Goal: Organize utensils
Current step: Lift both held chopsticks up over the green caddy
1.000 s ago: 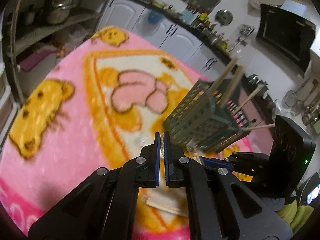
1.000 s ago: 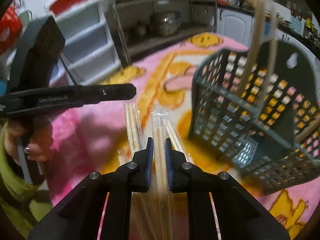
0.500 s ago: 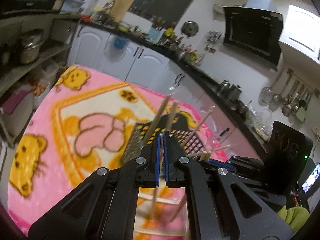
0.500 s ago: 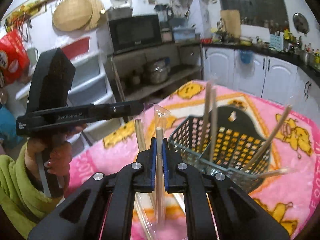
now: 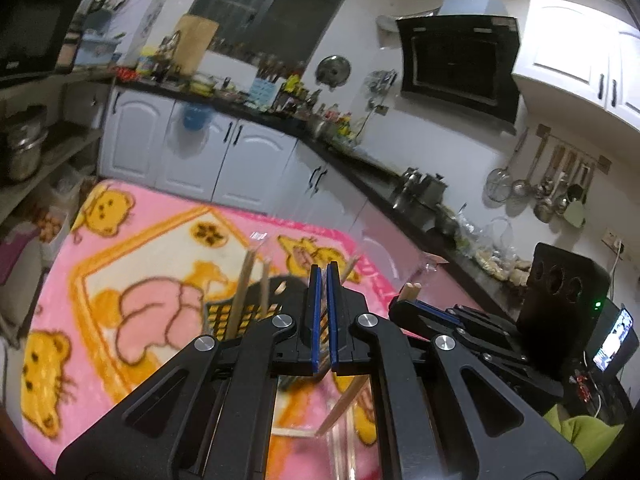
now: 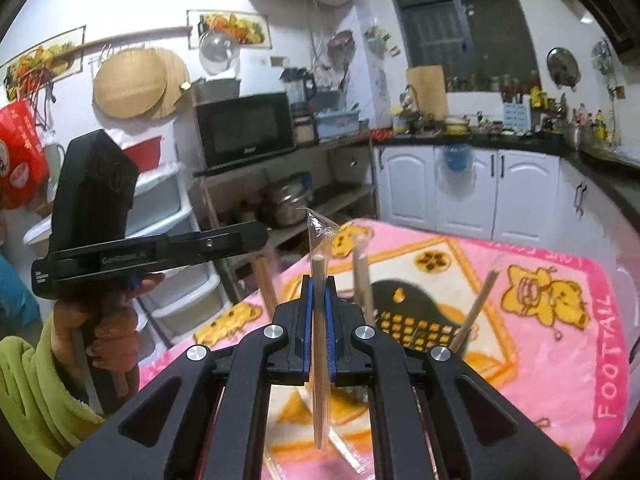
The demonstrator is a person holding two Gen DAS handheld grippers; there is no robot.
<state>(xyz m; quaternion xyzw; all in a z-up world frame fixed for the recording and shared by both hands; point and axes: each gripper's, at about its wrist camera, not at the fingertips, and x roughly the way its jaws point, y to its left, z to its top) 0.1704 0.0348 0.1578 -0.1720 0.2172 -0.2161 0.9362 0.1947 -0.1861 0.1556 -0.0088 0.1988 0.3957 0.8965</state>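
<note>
1 wrapped chopstick pair (image 6: 319,320) pinched in right gripper (image 6: 319,316)

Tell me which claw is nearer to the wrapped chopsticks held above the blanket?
Right. The right claw is shut on the wrapped chopsticks, which stand upright between its pads. The left claw is beside them, apart.

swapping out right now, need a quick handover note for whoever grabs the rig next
Right gripper: shut on a wrapped pair of chopsticks, held upright above the pink blanket.
Left gripper: shut; whether it pinches anything cannot be told.
Dark basket: on the blanket just beyond both grippers, with several bare chopsticks already standing in it.
More wrapped chopsticks lie on the blanket below the left gripper.
Done: some chopsticks binned.
Left: likely unwrap the held pair, put it in the basket, then the ones remaining.
</note>
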